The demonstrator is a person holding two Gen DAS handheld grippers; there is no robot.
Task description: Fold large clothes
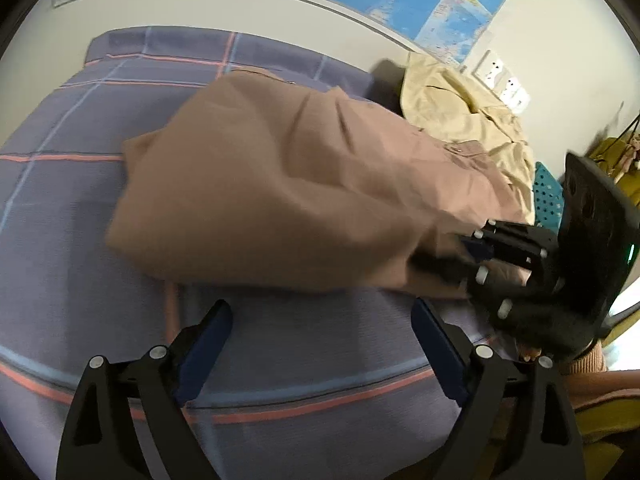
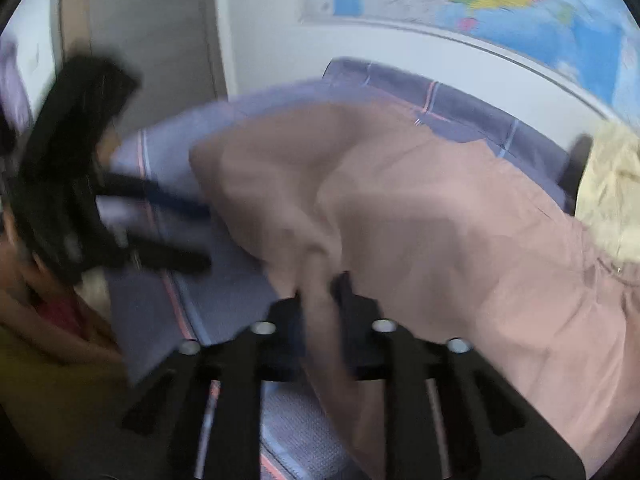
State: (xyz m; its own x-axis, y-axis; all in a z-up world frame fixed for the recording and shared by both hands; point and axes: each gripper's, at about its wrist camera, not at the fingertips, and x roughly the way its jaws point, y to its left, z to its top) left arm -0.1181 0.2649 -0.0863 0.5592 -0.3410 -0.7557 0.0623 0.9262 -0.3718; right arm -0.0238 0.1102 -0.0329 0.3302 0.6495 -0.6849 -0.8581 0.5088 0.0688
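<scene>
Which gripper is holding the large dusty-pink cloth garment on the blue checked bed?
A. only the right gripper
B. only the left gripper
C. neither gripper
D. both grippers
A: the right gripper is closed on a fold of the large dusty-pink cloth garment, while the left gripper is open over the blue checked bed.

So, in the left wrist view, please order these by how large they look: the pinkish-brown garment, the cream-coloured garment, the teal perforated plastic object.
1. Pinkish-brown garment, largest.
2. Cream-coloured garment, partly covered and farther back, so its true size is unsure.
3. Teal perforated plastic object, only a small part visible.
</scene>
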